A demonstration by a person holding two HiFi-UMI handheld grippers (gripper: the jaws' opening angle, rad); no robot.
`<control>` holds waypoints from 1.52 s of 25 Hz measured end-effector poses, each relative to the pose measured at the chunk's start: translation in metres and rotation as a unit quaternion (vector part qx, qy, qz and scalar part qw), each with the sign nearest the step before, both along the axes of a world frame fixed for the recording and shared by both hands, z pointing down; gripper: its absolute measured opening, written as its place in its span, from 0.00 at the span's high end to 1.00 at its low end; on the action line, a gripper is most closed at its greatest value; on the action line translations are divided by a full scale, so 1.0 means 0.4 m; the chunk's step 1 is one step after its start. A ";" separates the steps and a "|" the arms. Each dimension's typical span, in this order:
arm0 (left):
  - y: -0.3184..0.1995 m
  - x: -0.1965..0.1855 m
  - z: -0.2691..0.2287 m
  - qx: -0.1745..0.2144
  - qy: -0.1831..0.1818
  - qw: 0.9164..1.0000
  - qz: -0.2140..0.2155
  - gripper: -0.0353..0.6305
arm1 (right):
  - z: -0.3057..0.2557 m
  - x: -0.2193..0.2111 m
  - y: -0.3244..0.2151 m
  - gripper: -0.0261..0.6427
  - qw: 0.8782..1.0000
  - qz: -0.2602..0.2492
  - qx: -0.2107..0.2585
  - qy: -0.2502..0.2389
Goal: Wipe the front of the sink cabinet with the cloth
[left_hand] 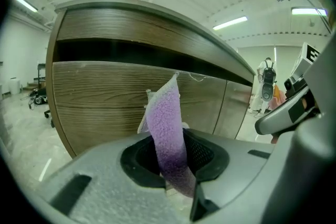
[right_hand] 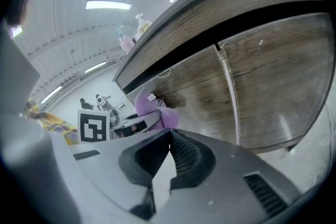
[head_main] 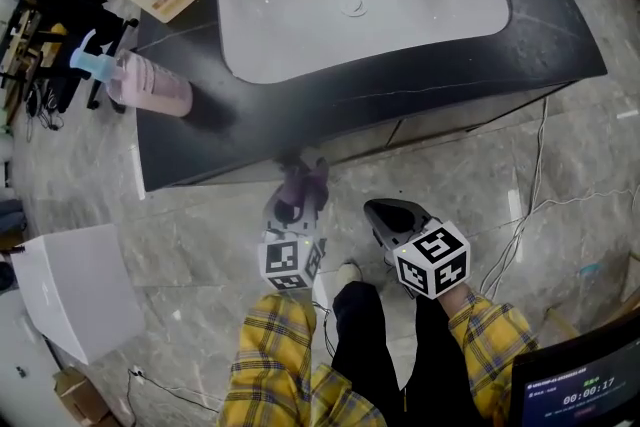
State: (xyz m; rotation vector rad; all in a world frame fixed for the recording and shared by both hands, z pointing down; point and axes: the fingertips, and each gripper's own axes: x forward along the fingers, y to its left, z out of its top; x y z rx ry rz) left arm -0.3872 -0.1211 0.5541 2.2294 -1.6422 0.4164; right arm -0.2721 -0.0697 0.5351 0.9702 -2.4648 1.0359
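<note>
While the left gripper [left_hand: 170, 160] clenches a fuzzy purple cloth strip [left_hand: 165, 123], the strip stands at 12 o'clock, just beside the brown wood-grain sink cabinet front [left_hand: 100, 97]; contact unclear. Risk: the narrow pinch slips under drag. The right gripper [right_hand: 169, 136], at 3 o'clock, is closed on nothing and may bump the cabinet.

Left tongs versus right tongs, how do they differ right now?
The left tongs are shut on the fuzzy purple cloth; the right tongs are shut on nothing. The left tongs reach closer to the wood-grain sink cabinet front than the right tongs. Both face that cabinet.
</note>
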 end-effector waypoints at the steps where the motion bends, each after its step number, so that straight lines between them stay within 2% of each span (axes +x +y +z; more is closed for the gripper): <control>1: -0.001 0.014 0.005 -0.003 -0.001 1.000 0.002 0.83 | 0.001 0.013 -0.002 0.95 1.000 0.001 -0.001 -0.001; 17: -0.049 0.272 0.006 -0.004 0.006 1.000 0.024 0.84 | 0.003 0.214 -0.042 0.95 1.000 0.013 -0.005 -0.014; 23: -0.069 0.391 0.020 -0.007 0.014 0.999 0.050 0.84 | 0.012 0.301 -0.045 0.95 1.000 0.020 -0.008 -0.012; 28: -0.076 0.463 0.023 -0.008 0.020 0.998 0.055 0.84 | 0.024 0.375 -0.051 0.95 1.000 0.026 -0.011 -0.006; 33: -0.055 0.504 0.016 -0.003 0.024 0.998 0.054 0.84 | 0.025 0.404 -0.051 0.95 1.000 0.023 -0.012 -0.009; 38: -0.021 0.489 -0.005 0.004 0.023 0.999 0.044 0.84 | 0.018 0.388 -0.036 0.95 1.000 0.011 -0.015 -0.011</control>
